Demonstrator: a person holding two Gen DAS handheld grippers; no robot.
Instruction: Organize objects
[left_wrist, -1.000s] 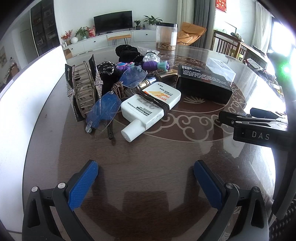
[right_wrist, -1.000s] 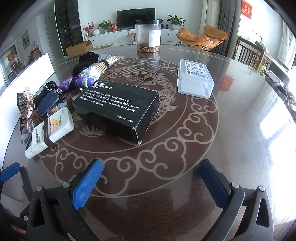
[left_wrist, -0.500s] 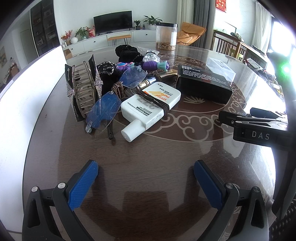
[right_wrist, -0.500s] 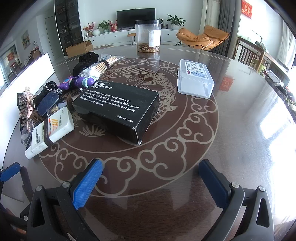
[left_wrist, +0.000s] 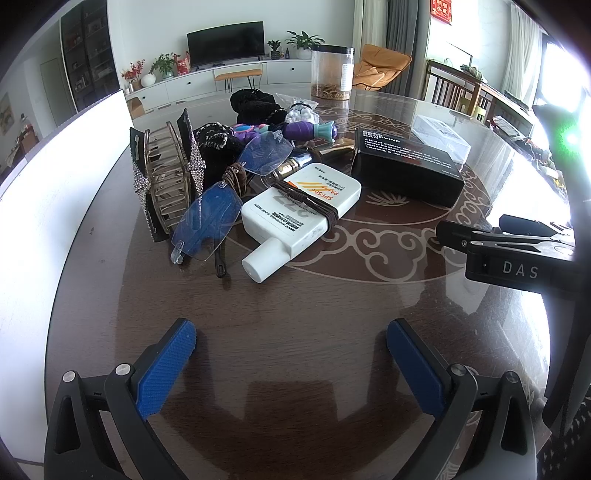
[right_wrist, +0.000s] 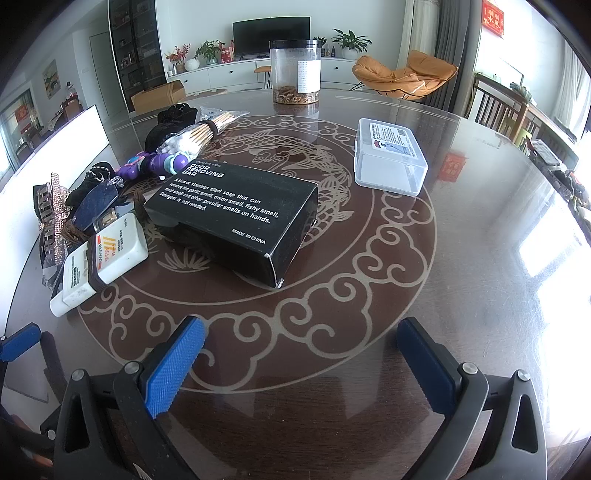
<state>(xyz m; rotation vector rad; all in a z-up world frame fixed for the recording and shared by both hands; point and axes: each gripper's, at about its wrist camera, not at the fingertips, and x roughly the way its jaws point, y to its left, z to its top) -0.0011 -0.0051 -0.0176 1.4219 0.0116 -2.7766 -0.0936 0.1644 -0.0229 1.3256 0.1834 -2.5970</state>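
A heap of small objects lies on the round glass table. In the left wrist view I see a white sunscreen bottle (left_wrist: 301, 210) with a brown hair band round it, blue-lensed glasses (left_wrist: 229, 195), a rhinestone hair clip (left_wrist: 166, 181), a purple toy (left_wrist: 306, 129) and a black soap box (left_wrist: 406, 170). My left gripper (left_wrist: 291, 354) is open and empty, short of the bottle. In the right wrist view the black box (right_wrist: 236, 214) lies ahead, with the bottle (right_wrist: 103, 254) to its left. My right gripper (right_wrist: 299, 354) is open and empty.
A clear plastic case (right_wrist: 388, 158) lies at the right. A tall clear jar (right_wrist: 295, 70) stands at the far side. A skewer bundle (right_wrist: 199, 133) and black fabric (right_wrist: 170, 122) lie at the back left. A white panel (left_wrist: 55, 184) runs along the table's left.
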